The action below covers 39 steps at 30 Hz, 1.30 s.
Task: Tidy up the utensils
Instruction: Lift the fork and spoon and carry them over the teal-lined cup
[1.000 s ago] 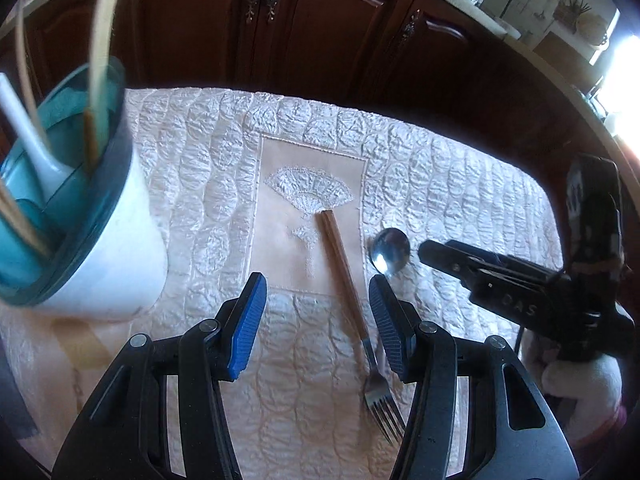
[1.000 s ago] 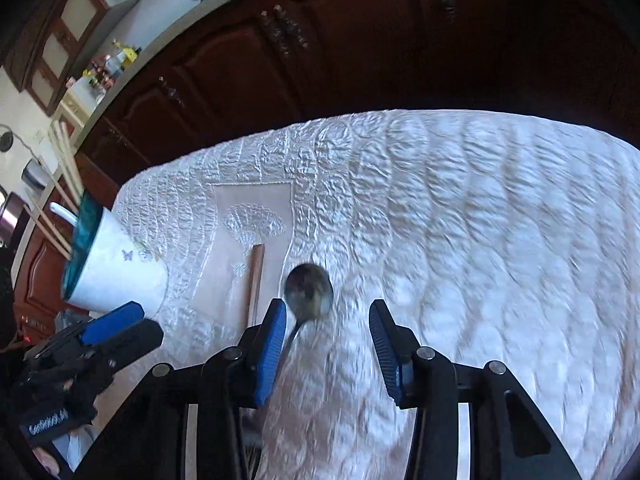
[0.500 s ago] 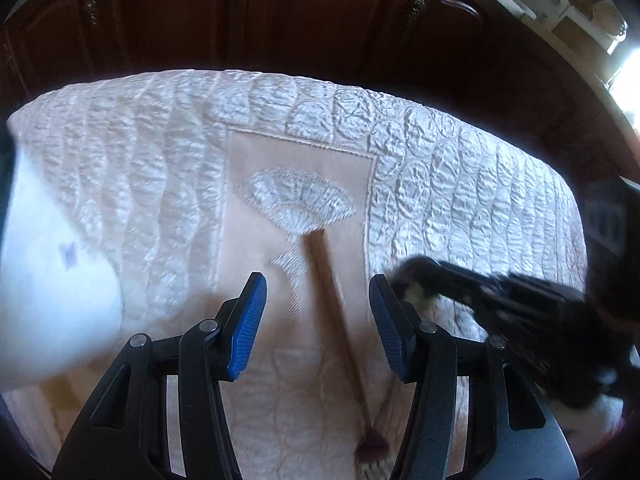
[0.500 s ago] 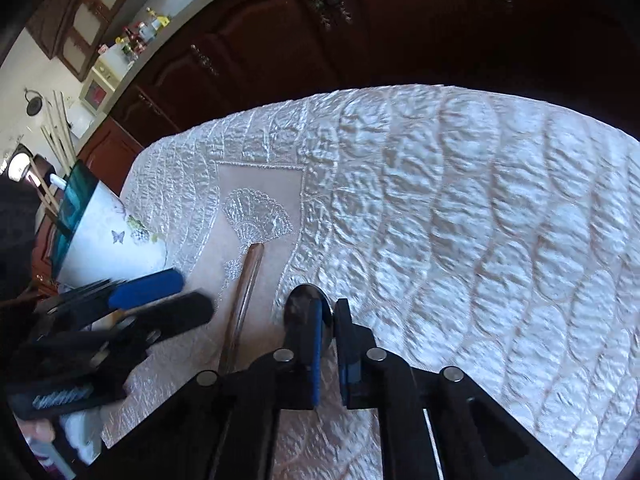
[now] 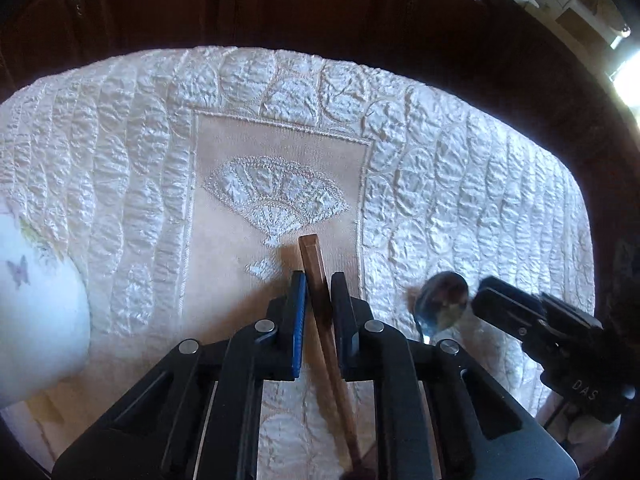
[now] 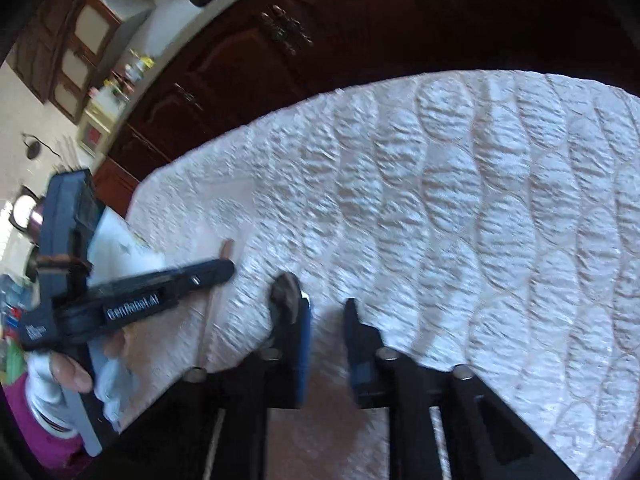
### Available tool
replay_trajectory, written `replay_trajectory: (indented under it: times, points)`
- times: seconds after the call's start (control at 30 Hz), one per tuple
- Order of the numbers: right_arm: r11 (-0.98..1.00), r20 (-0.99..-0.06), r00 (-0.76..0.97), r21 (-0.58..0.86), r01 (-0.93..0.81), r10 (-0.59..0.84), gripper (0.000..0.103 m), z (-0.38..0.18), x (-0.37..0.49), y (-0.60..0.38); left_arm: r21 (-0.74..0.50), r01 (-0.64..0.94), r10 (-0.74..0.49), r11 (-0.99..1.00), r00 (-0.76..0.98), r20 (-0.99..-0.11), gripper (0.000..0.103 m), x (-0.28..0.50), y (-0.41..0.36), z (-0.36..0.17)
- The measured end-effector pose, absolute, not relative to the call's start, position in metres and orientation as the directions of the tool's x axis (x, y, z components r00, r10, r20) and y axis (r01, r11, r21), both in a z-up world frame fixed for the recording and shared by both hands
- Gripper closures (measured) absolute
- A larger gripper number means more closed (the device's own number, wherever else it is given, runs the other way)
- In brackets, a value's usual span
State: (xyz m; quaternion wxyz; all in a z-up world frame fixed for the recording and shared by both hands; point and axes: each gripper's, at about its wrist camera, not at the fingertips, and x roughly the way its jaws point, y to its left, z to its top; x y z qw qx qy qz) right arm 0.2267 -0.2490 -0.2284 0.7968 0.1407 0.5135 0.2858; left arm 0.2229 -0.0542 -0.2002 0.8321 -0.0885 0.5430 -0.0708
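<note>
Since half a second ago the left gripper (image 5: 318, 300) is closing: its jaws, then spread wide, are now clenching the brown handle of the fork (image 5: 316, 264) low over the quilted cloth (image 5: 460, 200) covering the surface. The right gripper (image 6: 326, 320), then pinched on the spoon (image 6: 285, 290), is showing parted jaws, with the spoon's bowl lying against its left finger; whether it is still gripping, I cannot tell. Both utensils seem to be heading for the white cup (image 5: 36, 320) at left. Counting: one fork, one spoon, one cup.
</note>
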Motion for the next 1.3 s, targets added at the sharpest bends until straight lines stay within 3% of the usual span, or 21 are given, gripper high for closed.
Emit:
replay_trajectory:
  times: [0.17, 0.23, 0.33, 0.8, 1.3]
  points:
    - [0.792, -0.755, 0.272, 0.498, -0.354, 0.597, 0.079, -0.232, 0.241, -0.226, -0.255, 0.032, -0.244, 0.966, 0.423, -0.873, 0.094, 0.201, -0.042, -0.181]
    - [0.793, -0.754, 0.270, 0.508, -0.338, 0.598, 0.094, -0.236, 0.245, -0.222, -0.259, 0.045, -0.252, 0.965, 0.435, -0.864, 0.094, 0.190, -0.038, -0.172]
    - [0.804, -0.762, 0.273, 0.508, -0.309, 0.587, 0.100, -0.232, 0.242, -0.224, -0.268, 0.061, -0.266, 0.961, 0.457, -0.849, 0.094, 0.174, -0.031, -0.157]
    - [0.840, -0.714, 0.465, 0.342, -0.421, 0.523, 0.100, -0.111, 0.189, -0.236, -0.306, 0.060, -0.276, 0.950, 0.621, -0.734, 0.094, 0.100, 0.032, -0.059]
    - [0.783, -0.621, 0.522, 0.264, -0.564, 0.585, 0.100, -0.022, 0.175, -0.157, -0.300, 0.047, -0.221, 0.953, 0.783, -0.582, 0.095, 0.054, 0.100, 0.056]
